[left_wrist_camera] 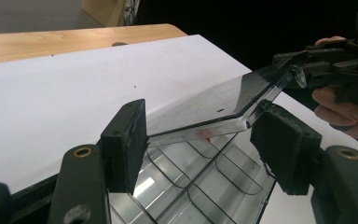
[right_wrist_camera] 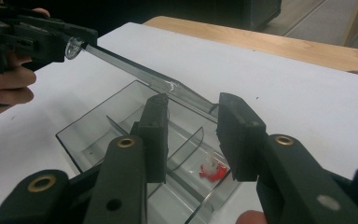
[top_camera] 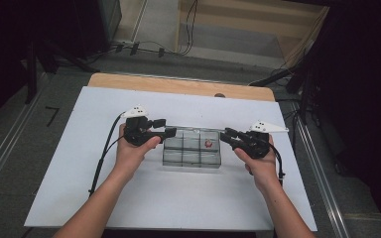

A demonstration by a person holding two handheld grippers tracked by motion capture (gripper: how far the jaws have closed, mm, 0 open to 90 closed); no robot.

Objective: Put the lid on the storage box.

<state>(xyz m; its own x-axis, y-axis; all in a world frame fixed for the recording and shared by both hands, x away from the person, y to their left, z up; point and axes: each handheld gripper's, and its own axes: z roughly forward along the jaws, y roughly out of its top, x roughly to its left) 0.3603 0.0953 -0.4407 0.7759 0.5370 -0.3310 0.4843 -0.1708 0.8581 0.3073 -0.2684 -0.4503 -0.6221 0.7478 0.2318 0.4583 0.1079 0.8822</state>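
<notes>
Two hand-held grippers lift the lid of a clear compartment box on a white table.

We see the clear box [top_camera: 192,148] at the middle of the white table [top_camera: 79,163], its lid [left_wrist_camera: 223,100] raised and tilted. The left gripper [top_camera: 166,128] and right gripper [top_camera: 227,135] sit at opposite ends of the lid. In each gripper view the jaws stand apart around the lid's edge; we cannot tell whether they touch it. A small red object [right_wrist_camera: 212,170] lies in one far compartment.

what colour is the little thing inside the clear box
Red and white item in the compartment box; clearest in the right gripper view.
</notes>
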